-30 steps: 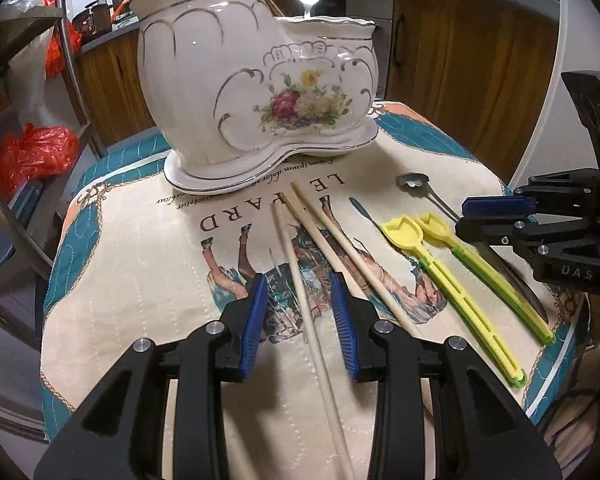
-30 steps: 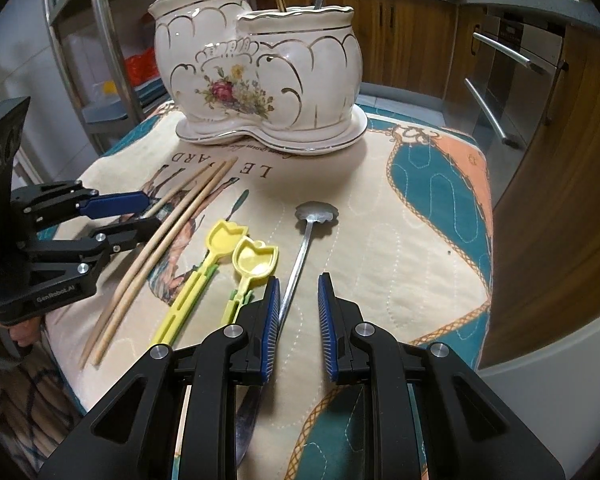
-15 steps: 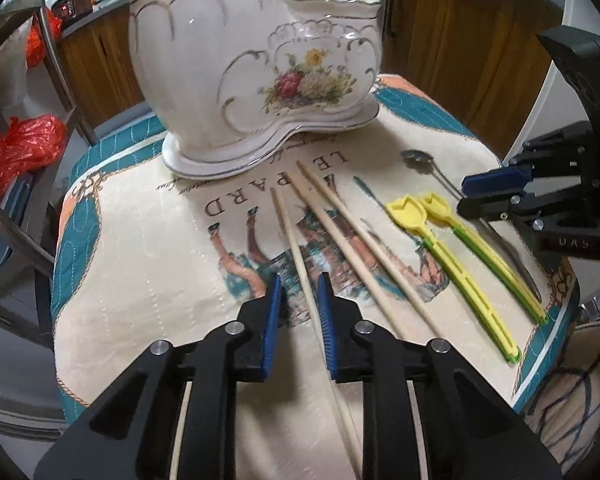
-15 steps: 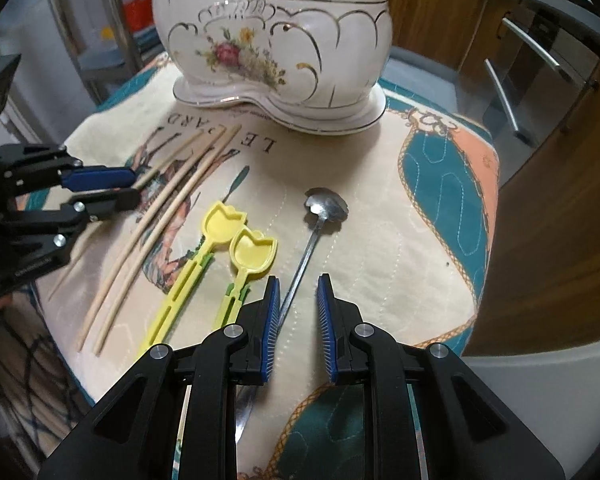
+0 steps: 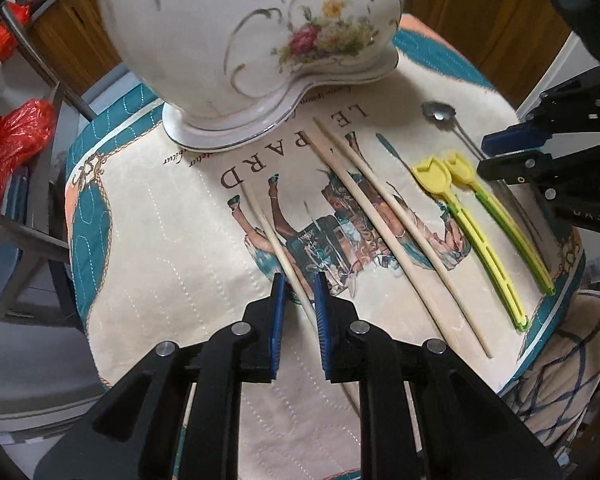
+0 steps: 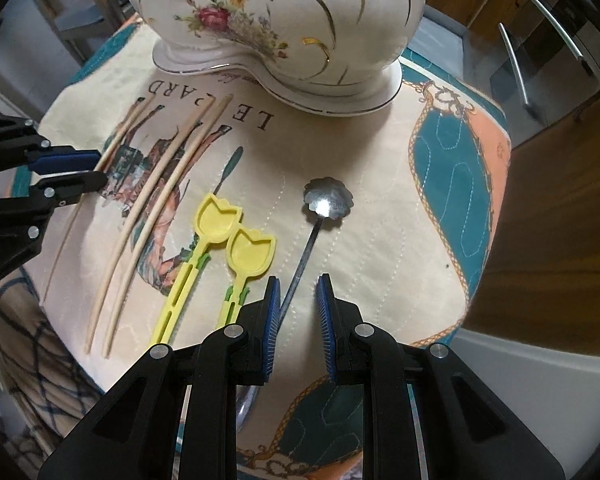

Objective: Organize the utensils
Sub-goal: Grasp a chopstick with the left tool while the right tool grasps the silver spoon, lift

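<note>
A white floral ceramic holder [image 5: 260, 40] stands at the back of the quilted cloth; it also shows in the right wrist view [image 6: 284, 20]. My left gripper [image 5: 299, 280] is narrowly open, its jaws on either side of a lone wooden chopstick [image 5: 276, 244] lying on the cloth. Two more chopsticks [image 5: 388, 232] lie to the right, then two yellow plastic spoons [image 5: 456, 208]. My right gripper [image 6: 298, 284] is narrowly open, its jaws astride the handle of a metal spoon [image 6: 327, 202]. Neither gripper visibly clamps its utensil.
The cloth [image 5: 152, 240] covers a small table whose edges drop off on all sides. A red plastic bag [image 5: 12, 140] and a metal rack stand at the left. Wooden cabinets and an oven handle [image 6: 516, 68] are behind and to the right.
Both grippers have moved down and forward toward the cloth. The left jaws narrowed from wide open around the lone chopstick. The right jaws stay narrow over the metal spoon's handle.
</note>
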### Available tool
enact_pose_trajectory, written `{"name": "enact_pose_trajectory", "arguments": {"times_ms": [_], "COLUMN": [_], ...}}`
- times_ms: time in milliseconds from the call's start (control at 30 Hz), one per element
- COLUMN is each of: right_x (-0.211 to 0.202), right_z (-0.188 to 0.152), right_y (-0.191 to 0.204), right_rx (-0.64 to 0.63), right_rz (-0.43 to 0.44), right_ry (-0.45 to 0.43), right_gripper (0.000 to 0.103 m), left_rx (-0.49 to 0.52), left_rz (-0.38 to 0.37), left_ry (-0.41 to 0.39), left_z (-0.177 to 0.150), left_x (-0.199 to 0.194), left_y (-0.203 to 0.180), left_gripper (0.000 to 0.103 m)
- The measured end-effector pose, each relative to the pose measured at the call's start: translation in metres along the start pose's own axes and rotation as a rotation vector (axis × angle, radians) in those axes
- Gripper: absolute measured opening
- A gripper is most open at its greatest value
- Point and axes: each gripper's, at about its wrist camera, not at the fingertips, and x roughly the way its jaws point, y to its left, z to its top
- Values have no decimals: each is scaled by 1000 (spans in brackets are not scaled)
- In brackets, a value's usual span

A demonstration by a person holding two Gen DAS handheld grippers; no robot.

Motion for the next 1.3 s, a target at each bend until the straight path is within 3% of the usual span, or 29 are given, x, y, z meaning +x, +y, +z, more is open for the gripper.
{"name": "enact_pose_trajectory", "arguments": {"times_ms": [200,367,700,1300], "right_x": [-2,-5,-7,-1], "right_z": [1,-7,-15,-6], "right_y": [7,4,4,38], "right_rx": [5,46,51,-118], "right_rz": [-10,8,13,-139], "right_ry": [-3,-40,-47,92], "right_gripper": [10,8,4,6], "left_rx": [18,-21,-28,1], "left_rz": [26,-5,-23,-27], "left_ry": [56,59,140,178], "left_z": [10,14,11,11], "left_x": [2,3,7,9], "left_y": [-3,-4,9,4], "left_gripper": [15,11,11,11]}}
